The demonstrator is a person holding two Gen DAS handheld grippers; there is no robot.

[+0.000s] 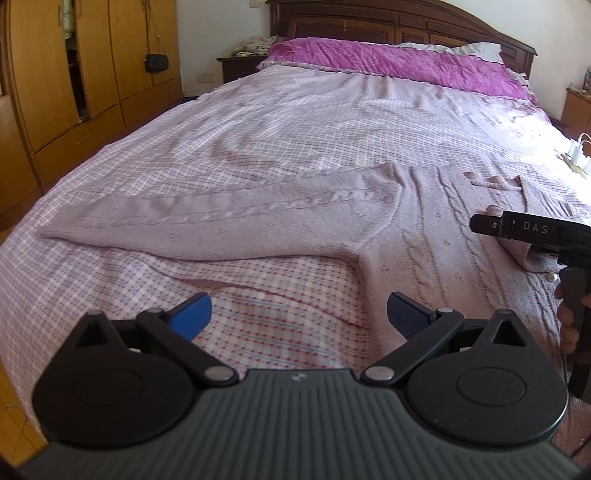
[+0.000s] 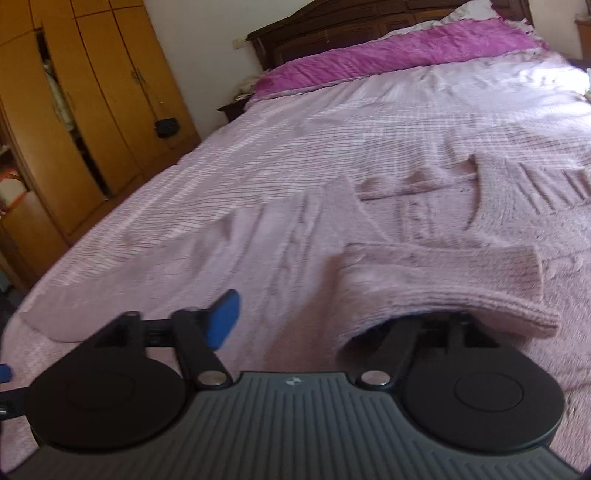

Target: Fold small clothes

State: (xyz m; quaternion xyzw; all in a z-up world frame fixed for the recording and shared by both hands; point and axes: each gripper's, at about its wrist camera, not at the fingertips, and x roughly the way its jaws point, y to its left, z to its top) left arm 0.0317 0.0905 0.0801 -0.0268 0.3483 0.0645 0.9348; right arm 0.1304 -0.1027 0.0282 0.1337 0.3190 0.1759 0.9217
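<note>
draping one right tongs [image 2: 314, 317] finger, sweater cuff [image 2: 443, 280]; left tongs [image 1: 299, 314] spread, empty.

There are one pale pink cable-knit sweater [image 1: 424, 229] with two long sleeves, one bed with a pink checked cover [image 1: 258, 122], one magenta crinkled pillow [image 1: 388, 61], one yellow wooden wardrobe [image 1: 74, 74], one small black hanging bag [image 1: 156, 62] and two grippers.

The sweater [image 1: 424, 229] lies flat on the bed [image 1: 258, 122], one sleeve [image 1: 221, 218] extended to the left. The pillow [image 1: 388, 62] lies behind it at the headboard [image 1: 406, 22]. The wardrobe [image 1: 74, 66] stands left of the bed.
</note>
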